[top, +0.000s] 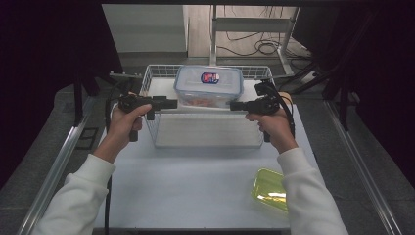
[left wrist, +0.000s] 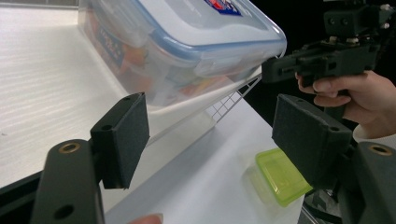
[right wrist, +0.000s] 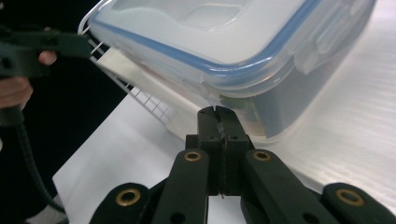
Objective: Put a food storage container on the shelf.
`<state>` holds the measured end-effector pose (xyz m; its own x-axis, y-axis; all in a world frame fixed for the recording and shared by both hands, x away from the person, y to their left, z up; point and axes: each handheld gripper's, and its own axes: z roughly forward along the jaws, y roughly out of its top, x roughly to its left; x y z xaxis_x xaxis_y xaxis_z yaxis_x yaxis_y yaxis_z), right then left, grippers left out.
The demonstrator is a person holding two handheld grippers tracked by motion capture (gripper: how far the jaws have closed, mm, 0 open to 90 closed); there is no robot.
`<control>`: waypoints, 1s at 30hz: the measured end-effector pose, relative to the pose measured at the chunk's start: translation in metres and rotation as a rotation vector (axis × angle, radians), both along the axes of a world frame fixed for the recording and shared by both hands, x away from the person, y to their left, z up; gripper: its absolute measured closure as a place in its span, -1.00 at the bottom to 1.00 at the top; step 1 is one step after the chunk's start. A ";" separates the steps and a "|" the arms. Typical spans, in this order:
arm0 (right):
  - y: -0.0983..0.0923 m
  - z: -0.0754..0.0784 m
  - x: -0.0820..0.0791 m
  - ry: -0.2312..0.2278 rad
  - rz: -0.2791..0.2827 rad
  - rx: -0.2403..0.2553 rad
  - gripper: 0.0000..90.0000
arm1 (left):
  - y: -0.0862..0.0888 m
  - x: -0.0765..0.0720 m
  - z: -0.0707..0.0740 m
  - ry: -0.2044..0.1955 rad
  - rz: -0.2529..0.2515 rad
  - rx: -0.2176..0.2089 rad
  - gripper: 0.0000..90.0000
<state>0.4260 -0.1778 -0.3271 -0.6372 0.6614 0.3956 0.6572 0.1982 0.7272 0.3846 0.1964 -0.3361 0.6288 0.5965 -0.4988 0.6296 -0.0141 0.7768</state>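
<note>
A clear lidded container with a blue-rimmed lid and a red-and-blue label sits toward the back of a white wire basket. Colourful contents show through its wall. My left gripper hovers just left of it, open, and its pads have nothing between them. My right gripper is close to the container's right side. Its jaws are shut together on nothing, pointing at the container's lower corner. Each gripper appears in the other's view, the right gripper and the left gripper.
A yellow-green plastic box lies on the white table at the front right, beside my right sleeve. The basket's wire walls rise around the container. Metal rails run along both table sides, with cables and a frame on the floor beyond.
</note>
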 end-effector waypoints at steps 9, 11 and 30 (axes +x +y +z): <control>-0.001 -0.005 0.010 0.008 -0.071 0.007 0.98 | 0.003 -0.001 -0.004 0.005 0.006 -0.002 -0.41; -0.001 -0.007 0.011 0.012 -0.070 0.010 0.98 | 0.003 -0.002 -0.004 0.005 0.008 0.000 -0.41; -0.037 -0.018 -0.057 -0.027 0.015 -0.012 0.93 | 0.002 -0.061 -0.036 -0.016 0.002 0.074 -0.38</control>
<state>0.3688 -0.2150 -0.3453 -0.6572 0.6565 0.3701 0.6344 0.2168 0.7419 0.3239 0.1983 -0.3722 0.6349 0.6329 -0.4431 0.6175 -0.0710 0.7834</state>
